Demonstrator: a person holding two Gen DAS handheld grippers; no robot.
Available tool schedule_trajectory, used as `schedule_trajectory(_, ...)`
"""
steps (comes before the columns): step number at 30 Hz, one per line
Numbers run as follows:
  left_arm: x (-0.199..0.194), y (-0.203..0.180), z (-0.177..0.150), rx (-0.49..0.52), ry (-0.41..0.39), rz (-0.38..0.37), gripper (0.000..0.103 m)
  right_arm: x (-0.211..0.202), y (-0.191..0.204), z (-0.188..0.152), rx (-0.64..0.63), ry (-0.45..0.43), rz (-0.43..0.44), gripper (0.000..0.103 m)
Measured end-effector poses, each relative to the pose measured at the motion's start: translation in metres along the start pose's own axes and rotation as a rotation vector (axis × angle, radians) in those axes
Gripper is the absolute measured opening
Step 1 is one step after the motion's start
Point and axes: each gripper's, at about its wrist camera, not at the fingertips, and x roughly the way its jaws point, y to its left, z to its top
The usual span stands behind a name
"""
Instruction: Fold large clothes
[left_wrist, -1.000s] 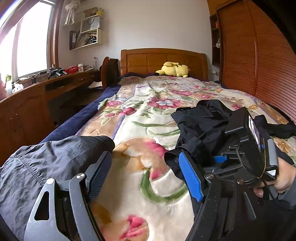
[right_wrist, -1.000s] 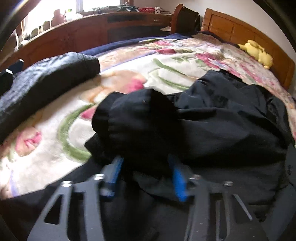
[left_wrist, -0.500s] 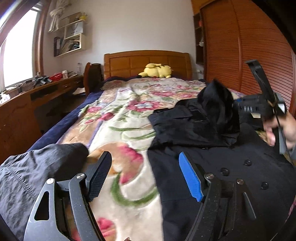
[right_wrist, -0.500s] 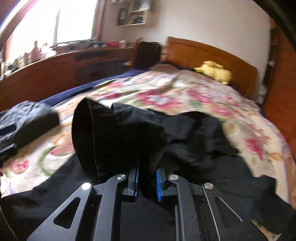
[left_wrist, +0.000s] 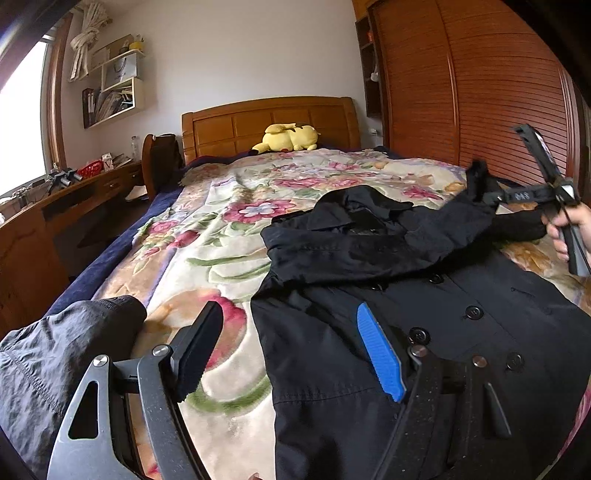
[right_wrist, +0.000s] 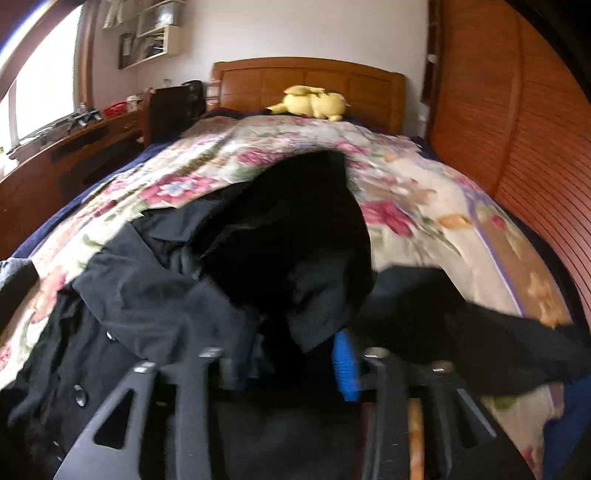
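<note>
My right hand-held gripper (right_wrist: 291, 365) has been swinging the sleeve (right_wrist: 295, 236) rightward, its jaws just opening around it; the black coat (left_wrist: 424, 332) is lying lengthwise ahead, collar toward the headboard (left_wrist: 269, 122), and my left hand-held gripper (left_wrist: 291, 350) is gaping empty.

Bare blanket (left_wrist: 221, 236) between coat (left_wrist: 369, 295) and grey garment (left_wrist: 55, 354).

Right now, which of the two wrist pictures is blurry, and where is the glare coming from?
Right wrist view: motion-smeared, the black coat and floral blanket soft-edged. Left wrist view: sharp, coat buttons crisp. Both: the window at left blows out white; fisheye bends the wardrobe.
</note>
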Motion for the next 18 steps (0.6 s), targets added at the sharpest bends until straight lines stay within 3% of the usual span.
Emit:
schedule_trajectory(3, -0.001, -0.001, 0.001, -0.003, -0.001, -0.002, 0.076, -0.006, -0.004, -0.02, 0.031, 0.029, 0.012, 0.063)
schedule_trajectory(10, -0.006, -0.004, 0.003, -0.024, -0.013, -0.011, 0.076, -0.028, -0.009, -0.047, 0.006, 0.046, -0.032, 0.064)
schedule_trajectory(18, -0.019, -0.026, 0.005, -0.017, -0.051, -0.049, 0.076, -0.044, -0.026, -0.042, -0.018, 0.06, -0.032, 0.064)
